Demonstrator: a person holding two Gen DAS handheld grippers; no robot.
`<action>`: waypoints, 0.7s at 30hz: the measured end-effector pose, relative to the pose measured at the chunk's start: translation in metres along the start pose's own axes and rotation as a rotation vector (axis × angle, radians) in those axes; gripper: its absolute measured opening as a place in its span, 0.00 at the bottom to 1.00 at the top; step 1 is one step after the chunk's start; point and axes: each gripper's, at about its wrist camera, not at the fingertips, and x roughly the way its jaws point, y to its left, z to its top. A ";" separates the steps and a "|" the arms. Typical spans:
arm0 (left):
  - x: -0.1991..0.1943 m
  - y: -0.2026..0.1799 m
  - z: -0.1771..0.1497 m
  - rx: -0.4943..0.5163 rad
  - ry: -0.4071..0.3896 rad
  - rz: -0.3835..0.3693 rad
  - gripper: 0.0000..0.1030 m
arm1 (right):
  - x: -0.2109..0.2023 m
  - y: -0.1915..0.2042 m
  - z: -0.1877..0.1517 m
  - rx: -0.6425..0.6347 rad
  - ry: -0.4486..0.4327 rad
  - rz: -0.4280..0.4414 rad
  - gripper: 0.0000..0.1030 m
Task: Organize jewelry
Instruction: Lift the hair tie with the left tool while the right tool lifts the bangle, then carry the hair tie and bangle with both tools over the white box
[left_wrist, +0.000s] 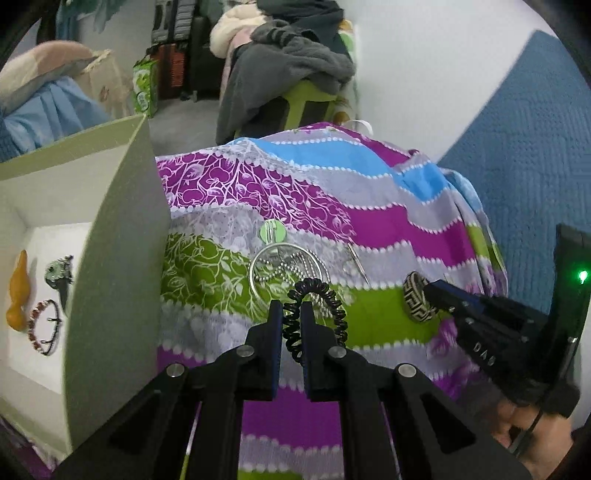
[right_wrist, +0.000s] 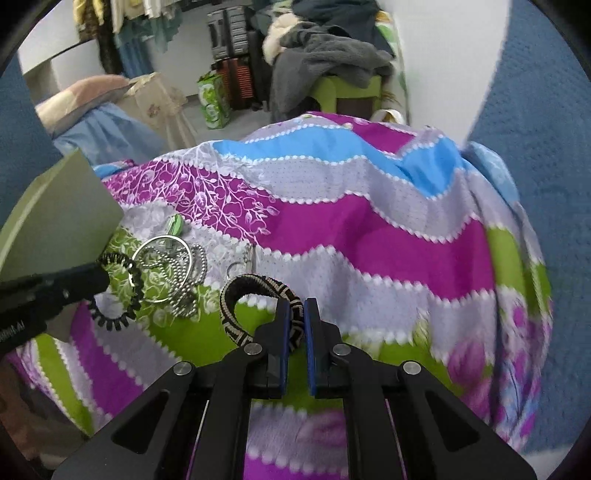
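My left gripper (left_wrist: 291, 310) is shut on a black coiled bracelet (left_wrist: 334, 302), just above the patterned cloth; it also shows in the right wrist view (right_wrist: 122, 291). My right gripper (right_wrist: 297, 308) is shut on a black-and-tan woven bangle (right_wrist: 251, 286), seen in the left wrist view (left_wrist: 417, 299) too. A silver hoop with a bead chain (left_wrist: 284, 269) lies on the cloth between them, also visible in the right wrist view (right_wrist: 166, 269). The open box (left_wrist: 114, 236) at the left holds an orange piece (left_wrist: 18, 291), a beaded bracelet (left_wrist: 44, 325) and a dark ornament (left_wrist: 59, 275).
A small green disc (left_wrist: 272, 232) and a thin metal pin (left_wrist: 357, 262) lie on the cloth beyond the hoop. A chair piled with clothes (left_wrist: 288, 66) stands behind. Blue textured bedding (left_wrist: 524, 147) lies to the right.
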 end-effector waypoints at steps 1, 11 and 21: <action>-0.004 -0.001 -0.002 0.009 0.002 -0.002 0.07 | -0.007 0.001 -0.003 0.011 0.004 -0.004 0.06; -0.051 -0.009 -0.005 0.063 -0.012 -0.033 0.07 | -0.063 0.009 -0.010 0.066 -0.045 -0.039 0.06; -0.088 -0.002 0.011 0.056 -0.077 -0.035 0.07 | -0.093 0.023 -0.003 0.103 -0.071 -0.042 0.06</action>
